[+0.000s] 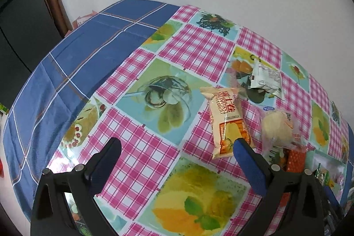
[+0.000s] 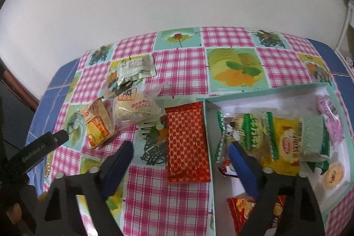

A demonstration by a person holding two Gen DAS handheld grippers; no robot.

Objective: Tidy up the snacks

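right wrist: red packet (image 2: 187, 143) just beside box (image 2: 209, 136) edge; both grippers (image 2: 181, 155) (image 1: 176, 148) spread, empty.

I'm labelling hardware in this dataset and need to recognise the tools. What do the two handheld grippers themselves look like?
Both look alike: the left gripper and the right gripper each have a black, angular plastic frame with triangular cut-outs, round silver bolt heads near the finger roots, and two flat fingers faced with blue pads. In the right wrist view, a black bar at the left carries white lettering, too blurred to read fully.
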